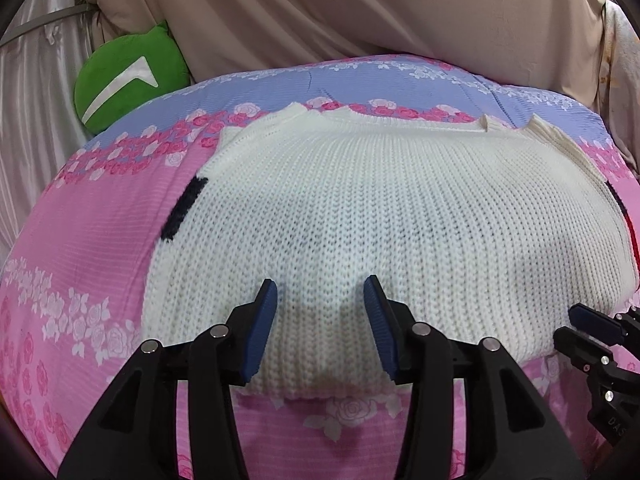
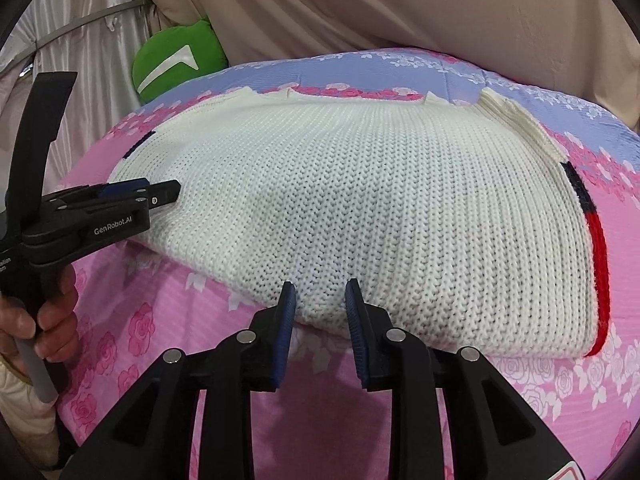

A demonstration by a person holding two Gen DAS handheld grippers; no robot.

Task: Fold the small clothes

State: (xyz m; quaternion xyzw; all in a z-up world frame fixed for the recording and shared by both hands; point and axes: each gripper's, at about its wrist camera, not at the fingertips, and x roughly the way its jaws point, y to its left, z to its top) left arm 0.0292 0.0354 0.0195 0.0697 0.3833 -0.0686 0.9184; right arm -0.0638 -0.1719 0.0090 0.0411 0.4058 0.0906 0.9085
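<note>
1. Sweater [image 1: 360, 208], chunky white rib knit, lies folded flat on the floral sheet [image 1: 80, 240], long axis crosswise ahead of both tools.
2. Left gripper [image 1: 320, 292] and right gripper [image 2: 320, 294] gape, holding nothing.

Even, soft indoor light w/ no glare in both wrist views. Faint grey shadows from the fingers [image 1: 268, 300] fall on the white knit sweater [image 1: 380, 216], knit texture sharp at centre. Heavy fisheye bulge; bedsheet [image 2: 560, 392] curves toward dark vignetted corners. Slight softness at frame edges, incl. green cushion [image 1: 128, 76].
</note>
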